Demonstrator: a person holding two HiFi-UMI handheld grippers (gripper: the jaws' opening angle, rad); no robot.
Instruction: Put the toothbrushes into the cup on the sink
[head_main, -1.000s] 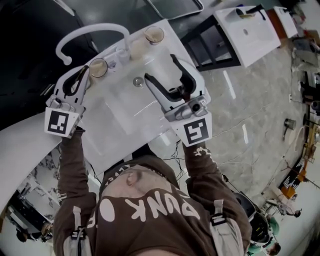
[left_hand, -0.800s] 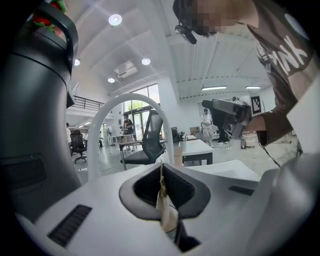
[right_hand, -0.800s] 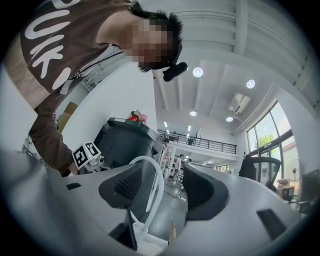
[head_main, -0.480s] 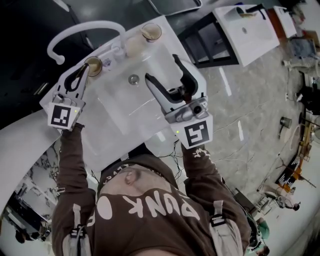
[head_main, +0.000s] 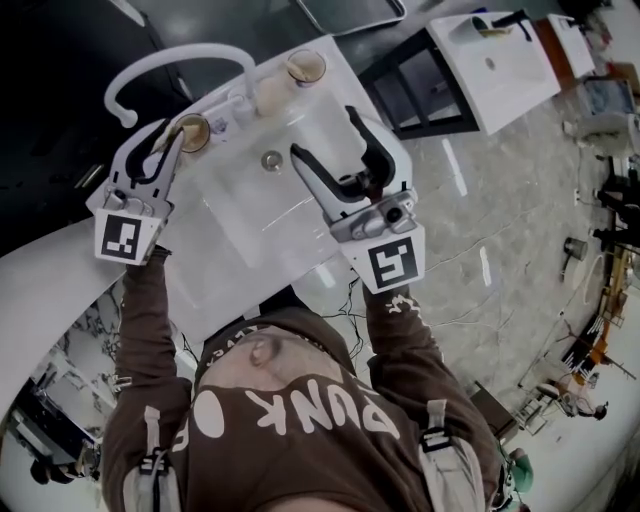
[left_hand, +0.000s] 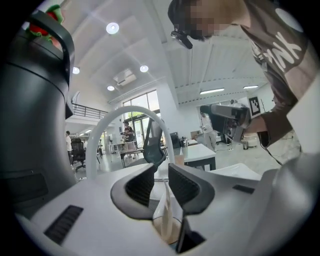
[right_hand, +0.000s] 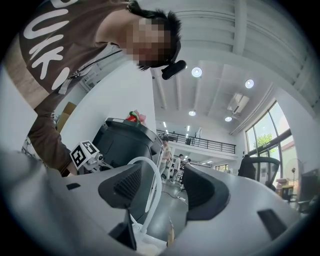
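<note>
The left gripper (left_hand: 161, 177), pressed together half a second ago, is now opening its jaws under the faucet's (head_main: 175, 58) arch. A pale toothbrush (left_hand: 166, 210) stands upright between the parted pads. Its lower end sits in the cup (head_main: 194, 131) on the sink (head_main: 250, 230) rim, near the faucet's base. The right gripper (head_main: 322, 132) hangs in front of the faucet, jaws spread wide and empty.

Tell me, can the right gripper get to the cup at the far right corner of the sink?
Probably yes. The right gripper hangs open and empty over the basin, and nothing stands between it and that cup.
</note>
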